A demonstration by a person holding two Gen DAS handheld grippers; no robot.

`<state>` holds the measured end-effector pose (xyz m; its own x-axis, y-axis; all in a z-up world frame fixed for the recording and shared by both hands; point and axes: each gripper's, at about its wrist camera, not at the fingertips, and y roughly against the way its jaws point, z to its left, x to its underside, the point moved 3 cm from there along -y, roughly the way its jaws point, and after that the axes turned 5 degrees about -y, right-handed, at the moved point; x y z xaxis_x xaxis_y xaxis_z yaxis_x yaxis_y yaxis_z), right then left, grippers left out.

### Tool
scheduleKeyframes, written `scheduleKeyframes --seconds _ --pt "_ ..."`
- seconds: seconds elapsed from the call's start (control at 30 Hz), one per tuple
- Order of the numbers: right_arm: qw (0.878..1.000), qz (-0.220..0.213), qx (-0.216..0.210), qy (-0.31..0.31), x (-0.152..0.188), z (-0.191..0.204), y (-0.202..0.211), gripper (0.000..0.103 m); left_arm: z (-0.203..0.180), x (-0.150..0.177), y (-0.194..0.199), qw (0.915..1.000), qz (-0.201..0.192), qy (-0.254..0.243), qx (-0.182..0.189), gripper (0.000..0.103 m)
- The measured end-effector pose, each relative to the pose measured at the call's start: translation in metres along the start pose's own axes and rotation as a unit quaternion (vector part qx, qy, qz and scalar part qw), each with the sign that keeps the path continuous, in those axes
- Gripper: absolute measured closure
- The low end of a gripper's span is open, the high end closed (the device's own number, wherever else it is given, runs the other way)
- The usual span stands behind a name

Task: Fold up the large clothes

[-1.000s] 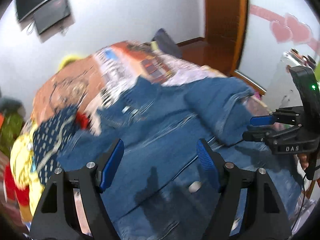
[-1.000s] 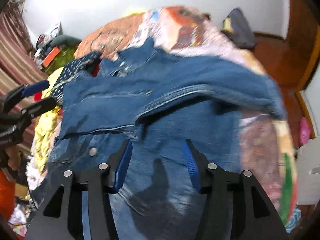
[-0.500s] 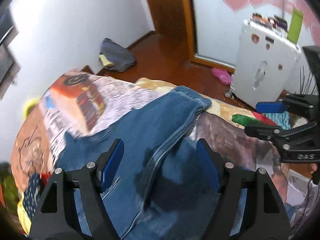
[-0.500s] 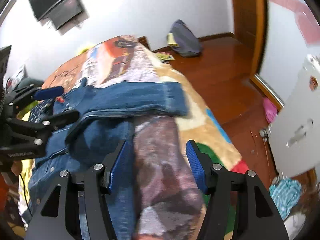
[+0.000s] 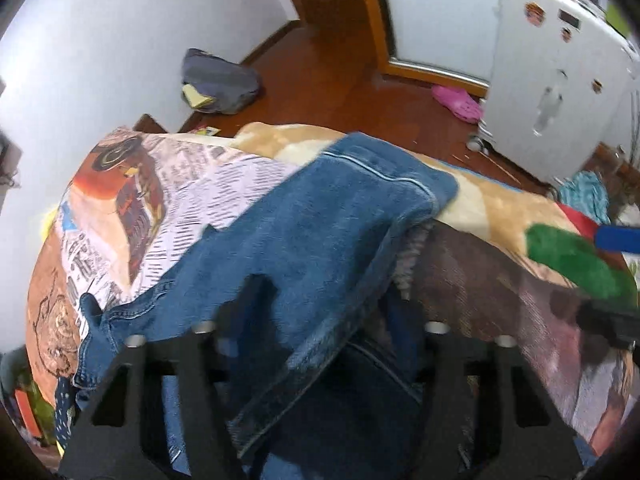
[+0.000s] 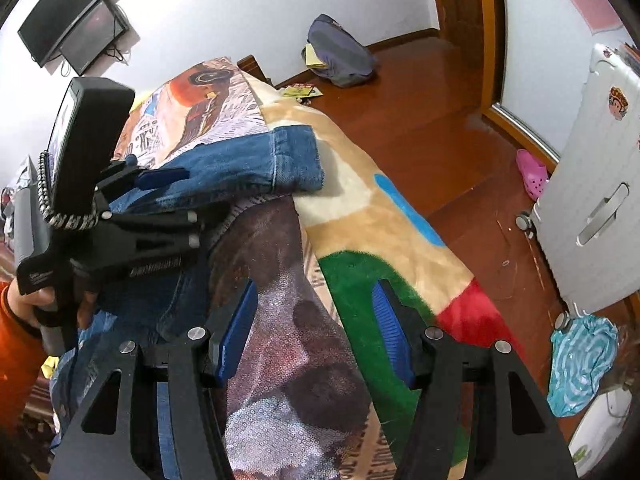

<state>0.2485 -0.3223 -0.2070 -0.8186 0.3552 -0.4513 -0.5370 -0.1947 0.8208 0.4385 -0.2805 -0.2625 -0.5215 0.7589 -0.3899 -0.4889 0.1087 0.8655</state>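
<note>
Denim jacket [image 5: 320,240] lies on the bed [image 6: 400,216], sleeve outstretched; left claw [image 5: 320,344] buried in cloth, grip unclear; right claw [image 6: 314,336] spread, empty above the blanket; next, likely folding the sleeve inward

Brightness: both views evenly lit by soft indoor light; the white wall [image 5: 100,52] is the brightest area, near washed out at upper left.
Glare: pale sheen on the wooden floor [image 6: 436,92] near the door frame in the right wrist view.
Shadows: dark, soft-edged shadow on the denim jacket [image 5: 320,240] at lower centre of the left wrist view, covering the left tool [image 5: 316,332]; its pads are lost in it.
Blur: left wrist view smeared throughout, worst on the white suitcase [image 5: 560,72] at upper right. Right wrist view sharper; right tool [image 6: 316,340] crisp.
Distortion: strong fisheye bending, black corners in both.
</note>
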Motion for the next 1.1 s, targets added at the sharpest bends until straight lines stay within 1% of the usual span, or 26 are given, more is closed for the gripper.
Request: scheduleKeyframes --seconds 0.03,0.07,0.1,0.13,0.2,0.33,0.4,0.5,0.57,0.6,0.67,0.7,0.77,0.8,0.83,0.87,0.9,0.93,0.97,1.0,1.03,1.1 --pt "1.000 0.001 -0.001 0.001 0.000 0.001 0.000 0.047 0.005 -0.002 0.002 0.9999 -0.002 0.014 0.000 0.070" --pt "1.000 0.001 -0.001 0.003 0.000 0.002 -0.001 0.047 0.011 -0.002 0.006 0.9995 -0.005 0.030 0.002 0.077" --pt "1.000 0.003 -0.003 0.005 -0.001 0.004 -0.001 0.047 0.020 -0.002 0.013 0.9986 -0.013 0.051 0.011 0.088" --pt "1.000 0.003 -0.004 0.007 0.000 0.006 -0.001 0.047 0.026 -0.003 0.018 0.9976 -0.021 0.064 0.016 0.090" --pt "1.000 0.004 -0.008 0.012 -0.002 0.012 -0.002 0.047 0.049 0.001 0.039 0.9929 -0.046 0.107 0.023 0.093" --pt "0.999 0.002 -0.020 0.031 -0.004 0.029 -0.003 0.047 0.092 0.017 0.078 0.9826 -0.086 0.163 0.024 0.095" --pt "0.999 0.001 -0.026 0.046 -0.006 0.042 -0.003 0.047 0.116 0.038 0.103 0.9772 -0.102 0.186 0.014 0.095" --pt "0.997 0.001 -0.032 0.069 -0.009 0.059 -0.006 0.047 0.145 0.068 0.126 0.9695 -0.117 0.215 -0.001 0.096" --pt "0.995 0.004 -0.034 0.089 -0.010 0.073 -0.012 0.047 0.165 0.099 0.142 0.9615 -0.121 0.246 -0.011 0.096" --pt "0.995 0.007 -0.034 0.097 -0.010 0.077 -0.015 0.047 0.171 0.112 0.146 0.9581 -0.120 0.260 -0.011 0.096" --pt "0.993 0.020 -0.037 0.112 -0.010 0.088 -0.025 0.047 0.185 0.150 0.149 0.9496 -0.113 0.292 -0.011 0.096" --pt "0.992 0.030 -0.037 0.119 -0.008 0.093 -0.031 0.047 0.189 0.170 0.147 0.9470 -0.104 0.304 -0.015 0.096" --pt "0.990 0.045 -0.035 0.131 -0.004 0.100 -0.041 0.047 0.188 0.201 0.140 0.9456 -0.082 0.314 -0.020 0.095" --pt "0.988 0.055 -0.029 0.141 0.000 0.103 -0.047 0.047 0.185 0.220 0.133 0.9455 -0.062 0.319 -0.019 0.095" --pt "0.987 0.061 -0.024 0.148 0.002 0.105 -0.051 0.047 0.182 0.232 0.127 0.9450 -0.050 0.323 -0.015 0.093" --pt "0.986 0.068 -0.019 0.154 0.005 0.108 -0.056 0.047 0.177 0.251 0.119 0.9428 -0.032 0.332 -0.006 0.092" --pt "0.984 0.076 -0.013 0.161 0.009 0.109 -0.060 0.047 0.172 0.267 0.114 0.9398 -0.022 0.341 0.002 0.088" --pt "0.983 0.079 -0.009 0.166 0.011 0.111 -0.062 0.047 0.168 0.280 0.109 0.9364 -0.014 0.351 0.009 0.080" --pt "0.982 0.077 -0.005 0.172 0.013 0.112 -0.062 0.047 0.164 0.294 0.105 0.9326 -0.007 0.360 0.016 0.074" --pt "0.981 0.074 -0.001 0.177 0.015 0.113 -0.062 0.047 0.161 0.308 0.101 0.9284 0.000 0.371 0.015 0.064" --pt "0.981 0.075 0.001 0.178 0.015 0.113 -0.061 0.047 0.160 0.315 0.099 0.9260 0.004 0.377 0.012 0.054" --pt "0.981 0.077 0.000 0.175 0.015 0.111 -0.060 0.047 0.157 0.331 0.094 0.9210 0.007 0.389 0.011 0.046"
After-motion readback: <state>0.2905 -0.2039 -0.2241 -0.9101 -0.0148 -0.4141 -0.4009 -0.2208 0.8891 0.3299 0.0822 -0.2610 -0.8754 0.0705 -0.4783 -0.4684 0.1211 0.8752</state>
